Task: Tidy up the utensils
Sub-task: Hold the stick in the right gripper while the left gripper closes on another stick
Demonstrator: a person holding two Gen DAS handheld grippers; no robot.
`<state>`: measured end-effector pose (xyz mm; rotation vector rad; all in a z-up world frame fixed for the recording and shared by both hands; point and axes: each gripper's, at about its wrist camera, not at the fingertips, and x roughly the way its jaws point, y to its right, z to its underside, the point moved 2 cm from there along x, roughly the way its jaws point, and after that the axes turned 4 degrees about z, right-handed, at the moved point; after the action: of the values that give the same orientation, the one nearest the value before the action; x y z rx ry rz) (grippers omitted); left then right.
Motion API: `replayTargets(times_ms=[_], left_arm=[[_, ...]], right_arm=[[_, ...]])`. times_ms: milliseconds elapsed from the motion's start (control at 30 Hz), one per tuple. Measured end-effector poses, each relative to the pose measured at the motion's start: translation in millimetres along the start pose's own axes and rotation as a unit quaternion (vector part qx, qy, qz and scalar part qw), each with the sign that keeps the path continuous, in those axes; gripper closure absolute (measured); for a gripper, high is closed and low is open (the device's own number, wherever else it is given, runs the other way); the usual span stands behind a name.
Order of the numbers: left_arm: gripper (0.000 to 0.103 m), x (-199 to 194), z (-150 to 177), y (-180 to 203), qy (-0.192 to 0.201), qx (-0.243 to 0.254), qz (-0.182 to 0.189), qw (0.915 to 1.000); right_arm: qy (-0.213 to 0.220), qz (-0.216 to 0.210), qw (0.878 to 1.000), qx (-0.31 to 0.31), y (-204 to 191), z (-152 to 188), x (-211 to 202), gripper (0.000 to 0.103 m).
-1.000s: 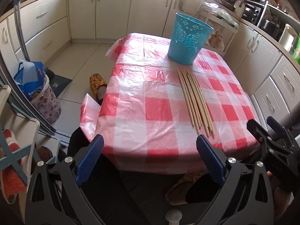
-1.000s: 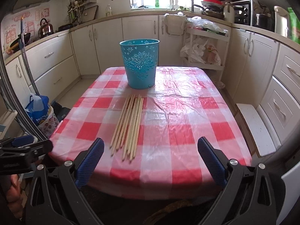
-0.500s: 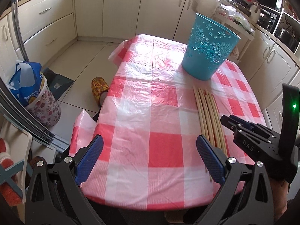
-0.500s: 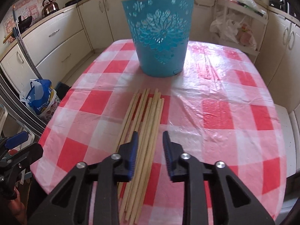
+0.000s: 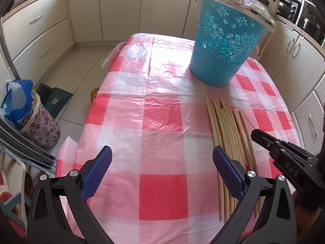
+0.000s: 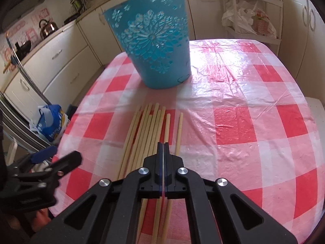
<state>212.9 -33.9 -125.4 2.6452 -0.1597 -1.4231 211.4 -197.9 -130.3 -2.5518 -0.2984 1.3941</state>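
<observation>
Cream kitchen cabinets (image 5: 50,30) are ringing a table covered in a red-and-white checked tablecloth (image 5: 162,126). One turquoise basket (image 6: 154,48) with cut-out flower patterns is standing upright toward the far side of the cloth. Just in front of it, a bundle of pale wooden sticks (image 6: 150,130) is lying flat, roughly nine by count, though the overlap makes the number uncertain; one stick is sitting slightly apart on the right of the bundle. The right gripper (image 6: 163,148) is hovering low over the near half of the sticks with its jaws pressed together; whether a stick is caught between them I cannot tell. On its side, seen from the left wrist view, white letters are reading "DAS". The left gripper (image 5: 161,166) is hanging over the near part of the cloth with its blue-padded jaws spread wide, holding nothing, the sticks lying beside its right finger. One blue bag (image 5: 18,103) is sitting on the floor to the left, its print too small to read
</observation>
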Motion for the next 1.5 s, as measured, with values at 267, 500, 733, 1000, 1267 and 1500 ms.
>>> replayTargets(times_ms=[267, 500, 733, 1000, 1267, 1500], left_arm=[[0.008, 28, -12, 31, -0.007, 0.045, -0.019, 0.9988], [0.008, 41, -16, 36, -0.015, 0.048, -0.027, 0.9984], [0.008, 45, -20, 30, -0.017, 0.04, -0.028, 0.9987], [0.008, 44, -19, 24, -0.017, 0.038, -0.025, 0.9988], [0.008, 45, -22, 27, -0.016, 0.045, -0.027, 0.9985], [0.009, 50, -29, 36, -0.014, 0.078, -0.039, 0.9961]], right_arm=[[-0.012, 0.008, 1.0, 0.007, 10, 2, 4, 0.101], [-0.016, 0.011, 1.0, 0.016, 15, -1, 13, 0.101], [-0.003, 0.029, 0.999, 0.014, 17, -3, 13, 0.06], [0.003, 0.042, 0.999, -0.011, 11, -6, 15, 0.078], [0.0, 0.113, 0.989, -0.095, -8, -3, 25, 0.091], [-0.002, 0.111, 0.991, -0.078, 5, -3, 20, 0.097]])
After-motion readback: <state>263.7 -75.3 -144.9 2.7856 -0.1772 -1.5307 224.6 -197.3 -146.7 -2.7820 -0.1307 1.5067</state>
